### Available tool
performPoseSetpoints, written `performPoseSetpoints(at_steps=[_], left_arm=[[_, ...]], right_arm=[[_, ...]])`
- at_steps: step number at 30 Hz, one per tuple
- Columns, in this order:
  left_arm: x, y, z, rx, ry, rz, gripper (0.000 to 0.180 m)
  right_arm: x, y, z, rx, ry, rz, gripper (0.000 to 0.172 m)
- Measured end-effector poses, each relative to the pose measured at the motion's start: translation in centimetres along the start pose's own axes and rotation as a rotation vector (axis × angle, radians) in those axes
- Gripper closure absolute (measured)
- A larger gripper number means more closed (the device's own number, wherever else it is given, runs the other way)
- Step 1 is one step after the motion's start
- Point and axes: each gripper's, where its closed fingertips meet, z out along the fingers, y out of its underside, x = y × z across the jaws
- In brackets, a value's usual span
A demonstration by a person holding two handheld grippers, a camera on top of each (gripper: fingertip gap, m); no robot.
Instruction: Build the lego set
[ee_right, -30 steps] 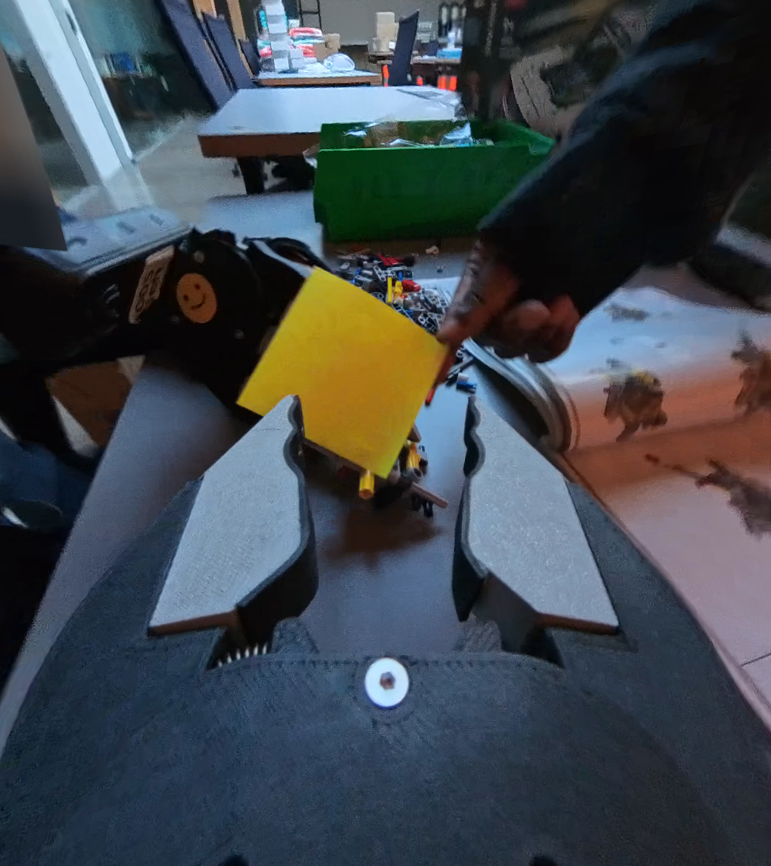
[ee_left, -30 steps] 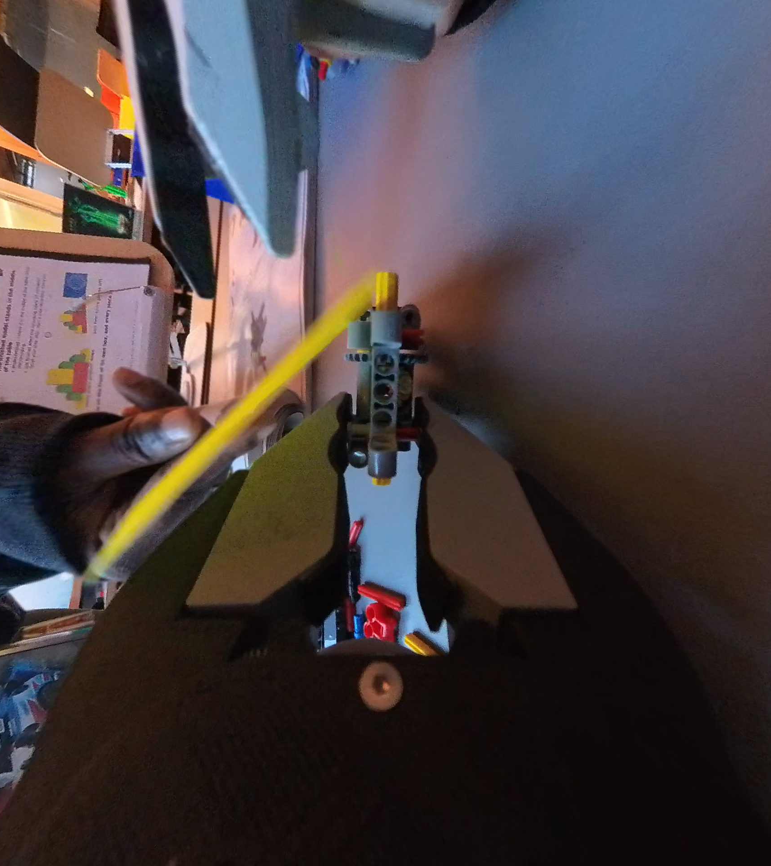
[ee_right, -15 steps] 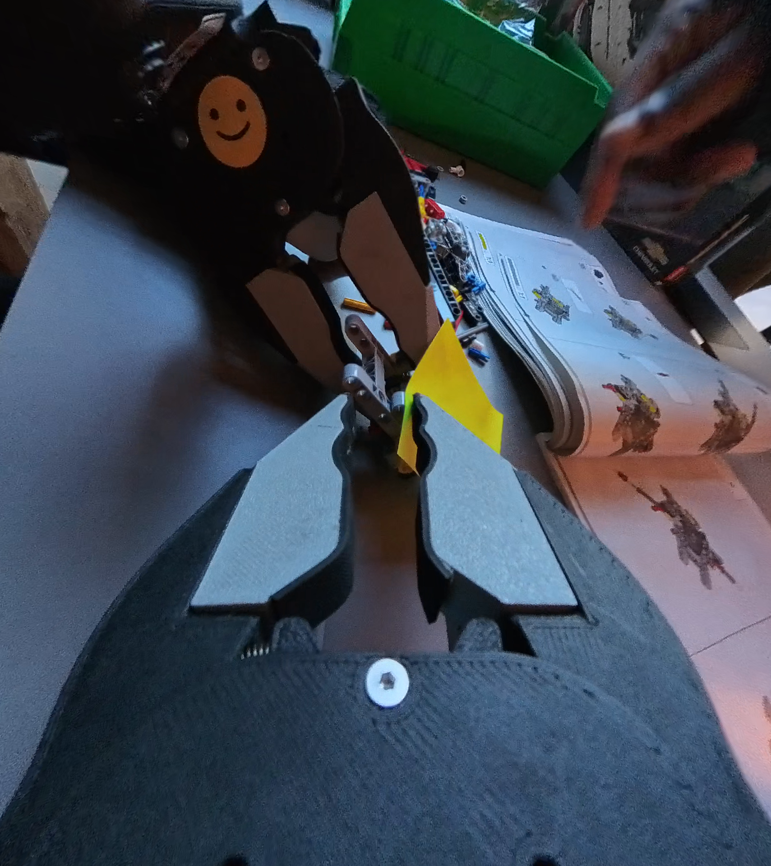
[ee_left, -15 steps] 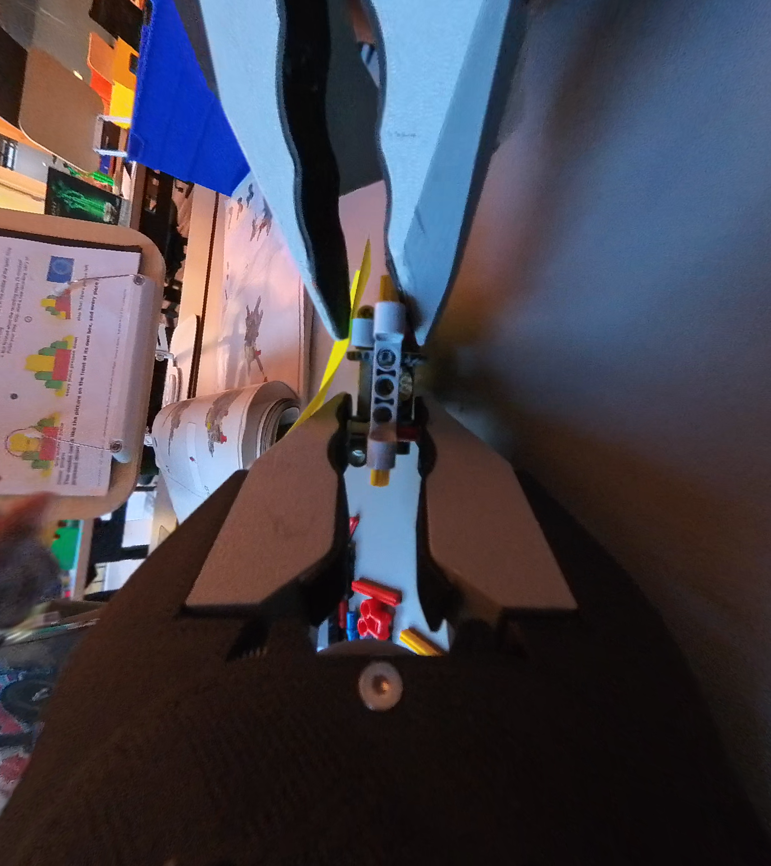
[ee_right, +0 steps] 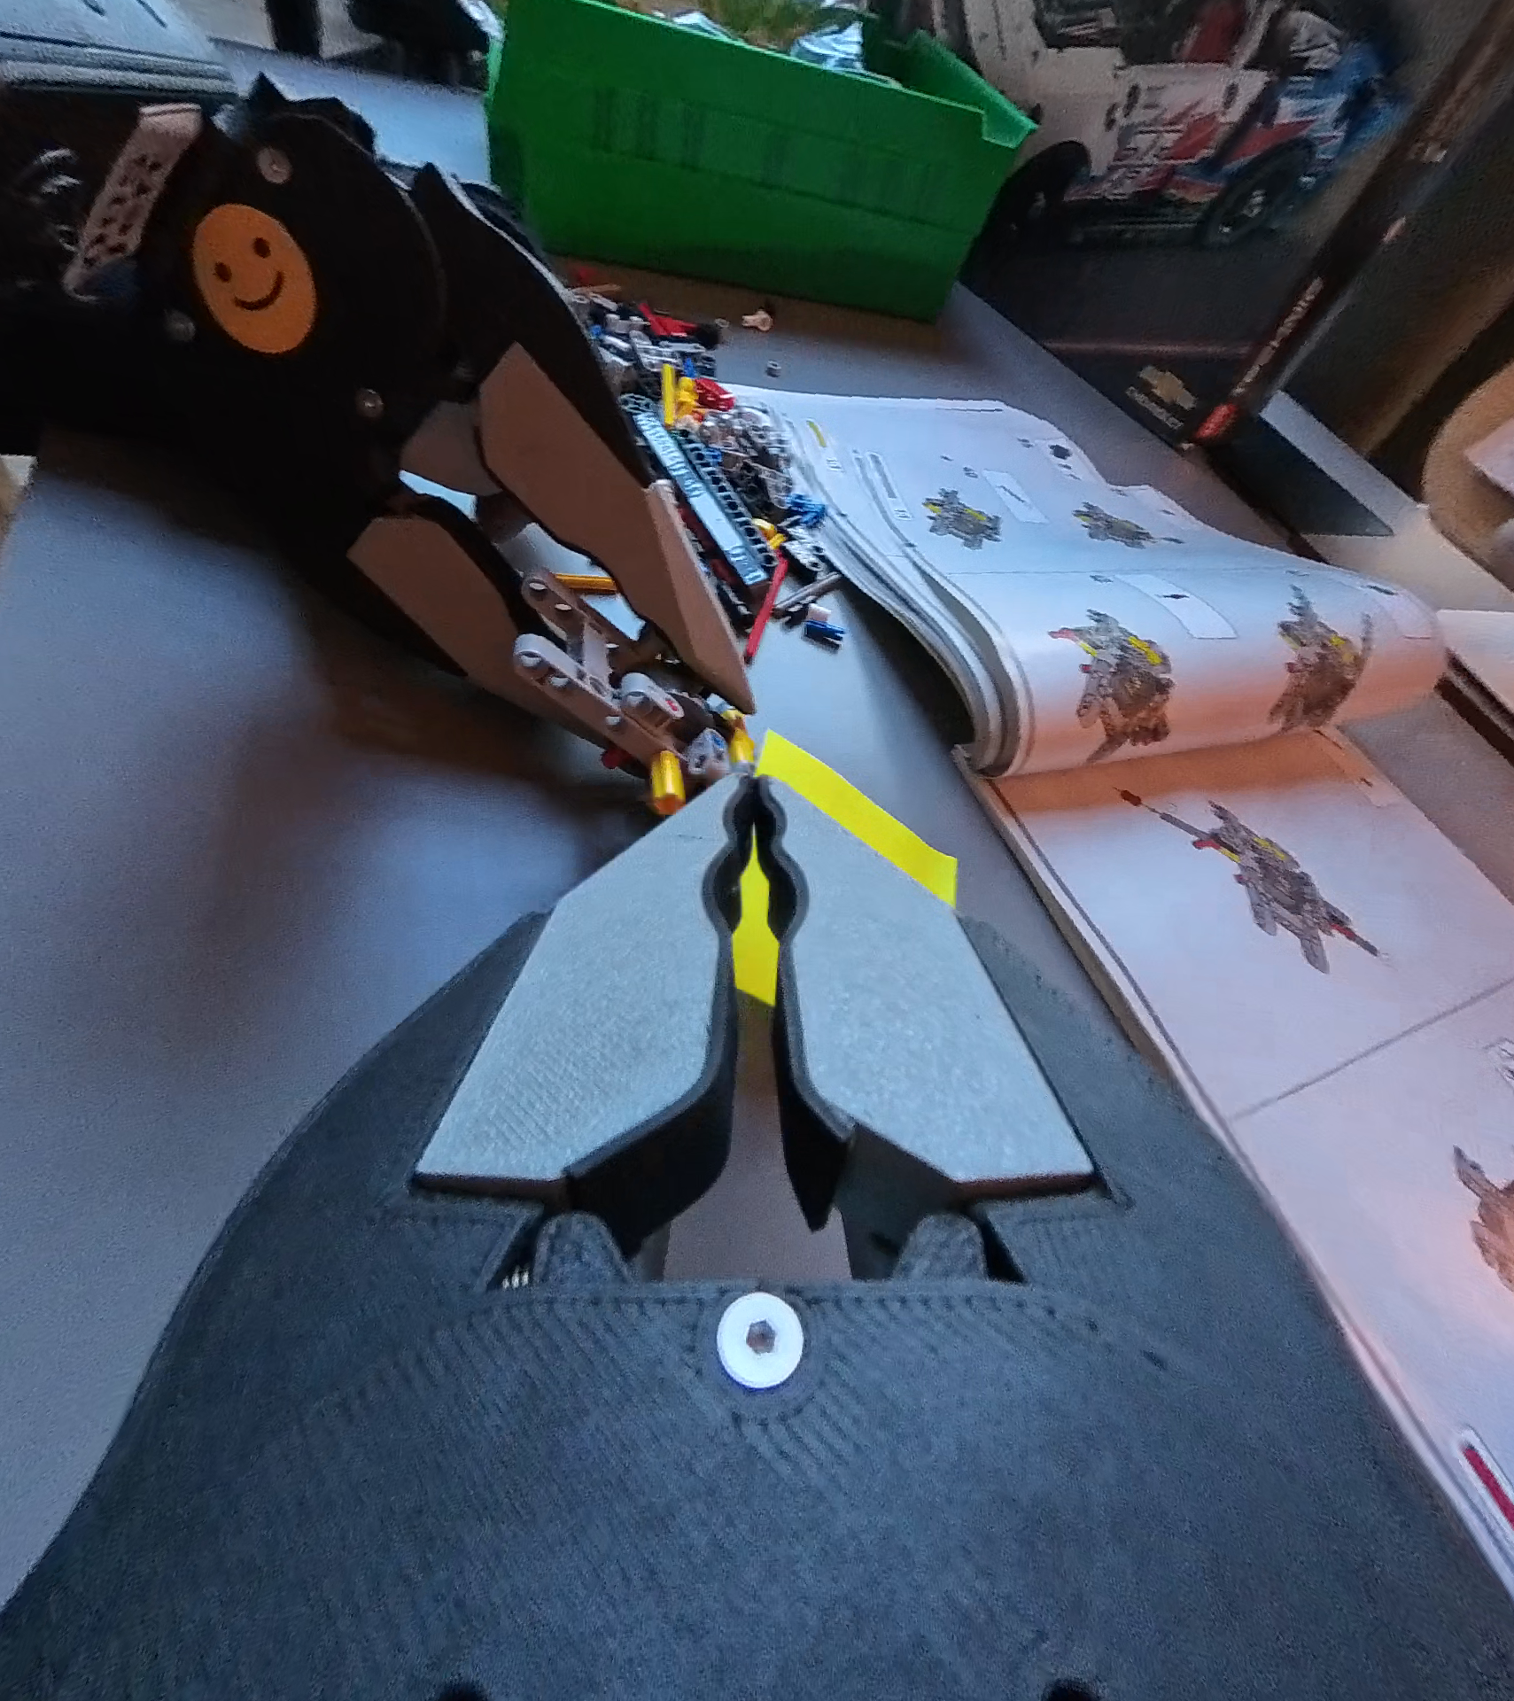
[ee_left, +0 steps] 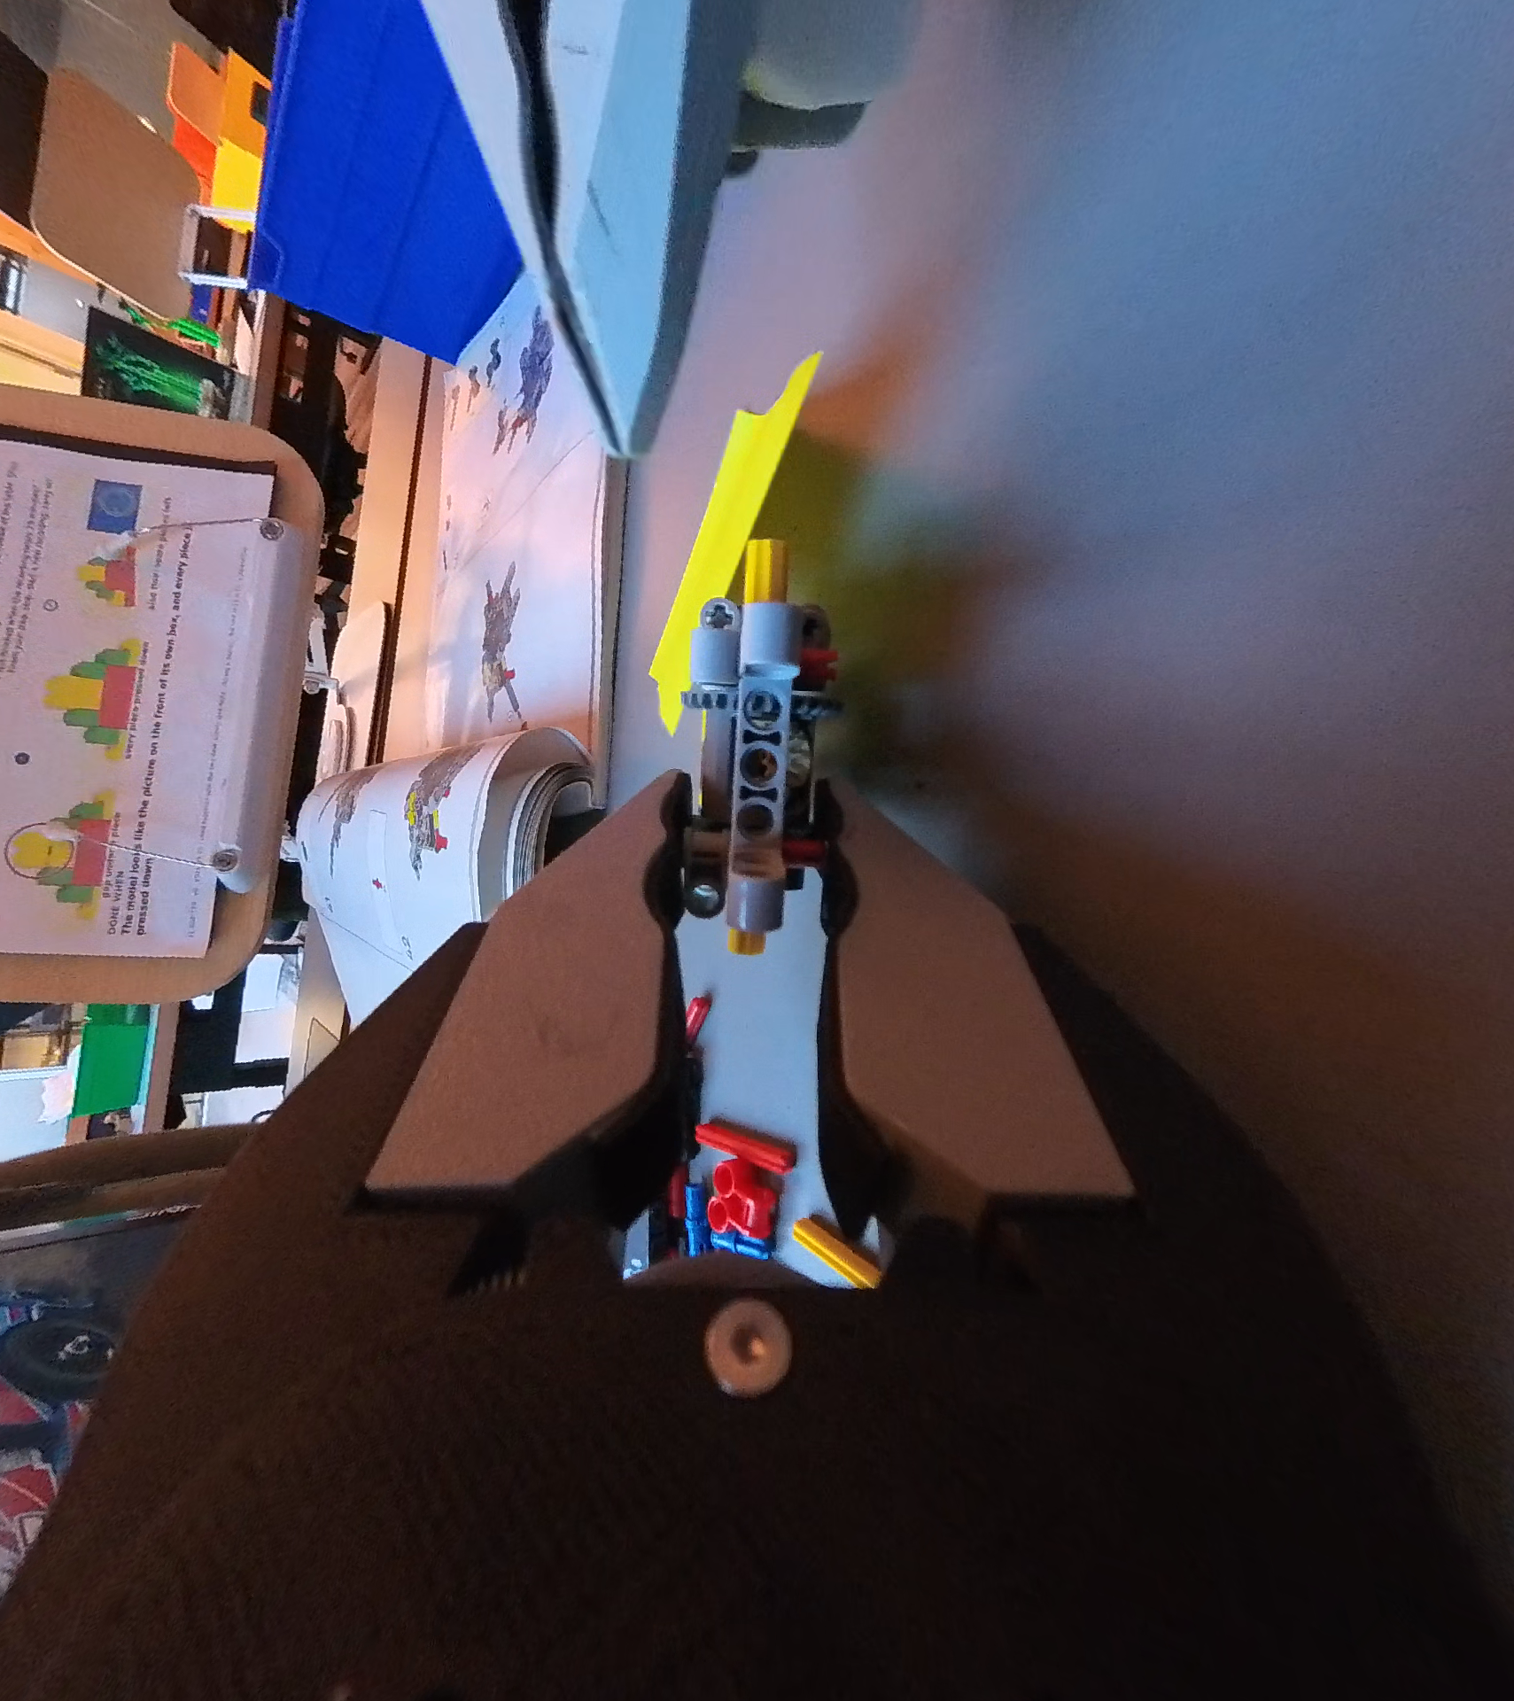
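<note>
My left gripper (ee_left: pixel 753 828) is shut on a small grey beam-and-gear assembly (ee_left: pixel 762 736) with a yellow axle through it. It holds the assembly low over the grey table (ee_right: pixel 182 828). The assembly also shows in the right wrist view (ee_right: pixel 606 700), between the left gripper's fingers. My right gripper (ee_right: pixel 753 787) is shut, with its tips just short of the axle end. A yellow paper note (ee_right: pixel 863 819) lies under its fingers and shows through the slit between the pads. In the left wrist view the note (ee_left: pixel 725 552) sits beside the assembly, apart from the right gripper's tip (ee_left: pixel 615 433).
An open instruction booklet (ee_right: pixel 1149 644) lies to the right. A pile of loose small pieces (ee_right: pixel 716 460) lies behind the left gripper. A green bin (ee_right: pixel 734 184) and a dark box with a car picture (ee_right: pixel 1195 138) stand at the back. A printed sheet on a board (ee_left: pixel 90 690) stands off the table. About 6 cm separates my left fingertips from my right.
A person's hand brought the yellow note to the assembly and withdrew. My right gripper closed from wide open with the note between its pads, then drew back a little. The left grasp is unchanged.
</note>
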Motion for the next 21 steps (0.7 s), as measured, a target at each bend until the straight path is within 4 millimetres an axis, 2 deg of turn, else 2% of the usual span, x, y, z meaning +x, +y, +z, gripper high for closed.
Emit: performPoseSetpoints(at_steps=[2,4,6,8,10,11,13,15,21], left_arm=[[0.0,0.0,0.0,0.0,0.001,-0.003,0.156],[-0.1,0.2,0.0,-0.005,-0.001,-0.013,0.156],[-0.2,0.2,0.0,-0.004,0.001,-0.019,0.156],[-0.2,0.2,0.0,-0.003,0.004,-0.027,0.156],[-0.2,0.2,0.0,-0.001,0.007,-0.032,0.156],[-0.2,0.2,0.0,-0.001,0.007,-0.032,0.156],[-0.2,0.3,0.0,-0.001,0.007,-0.032,0.156],[-0.2,0.3,0.0,-0.001,0.007,-0.03,0.156],[-0.2,0.2,0.0,-0.004,0.003,-0.022,0.156]], right_arm=[[0.0,-0.4,-0.4,0.013,0.018,-0.03,0.172],[0.0,-0.1,-0.6,-0.008,0.037,-0.037,0.139],[-0.3,0.7,-0.6,-0.06,0.053,-0.042,0.123],[-0.7,1.6,-0.1,-0.117,0.079,-0.098,0.117],[-0.7,2.6,0.5,-0.196,0.12,-0.196,0.123],[-0.2,3.1,0.7,-0.238,0.164,-0.25,0.135],[0.7,4.1,0.7,-0.326,0.227,-0.33,0.172],[0.8,4.4,0.8,-0.344,0.224,-0.33,0.172],[1.8,3.7,0.0,-0.275,0.258,-0.257,0.172]])
